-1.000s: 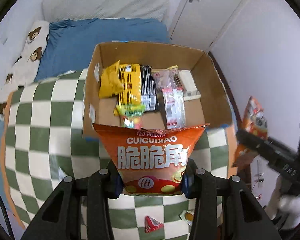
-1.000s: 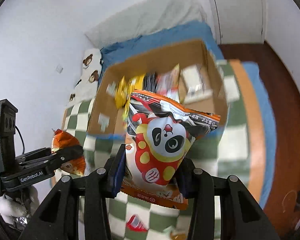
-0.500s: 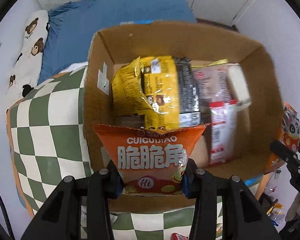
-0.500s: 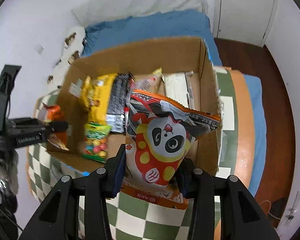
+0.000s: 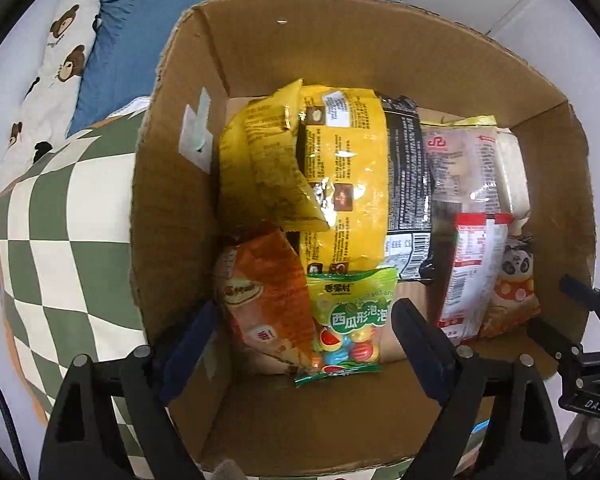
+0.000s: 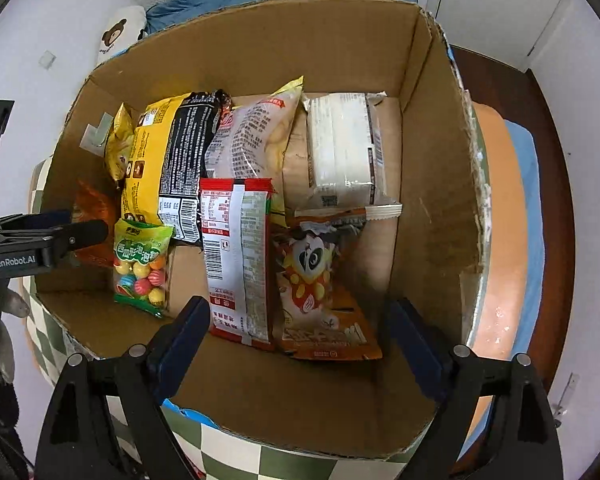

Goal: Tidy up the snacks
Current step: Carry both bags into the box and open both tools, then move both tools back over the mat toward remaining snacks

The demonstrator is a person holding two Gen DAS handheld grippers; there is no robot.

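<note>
Snacks are packed inside an open cardboard box (image 6: 428,184) set on a green-and-white checked cloth (image 5: 60,216). An orange chip bag (image 5: 264,296) is seen lying on the box floor at the near left corner, partly under a green gum-ball packet (image 5: 350,320). An orange panda bag (image 6: 320,284) is lying at the near right, beside a red-and-white packet (image 6: 236,252). Behind these, a yellow packet (image 5: 340,184), a black packet (image 5: 406,176), a pale pouch (image 6: 252,136) & a white wrapped block (image 6: 340,148) are laid side by side (labels too small to read).

The left gripper (image 5: 304,344) is pointed down over the orange chip bag w/ jaws opening wide; nothing is pressed by its pads. The right gripper (image 6: 300,340) is likewise over the panda bag, jaws opening, bag loose between them. A blue bedsheet (image 5: 140,40) & bear-print pillow (image 5: 56,64) are seen beyond the box.
</note>
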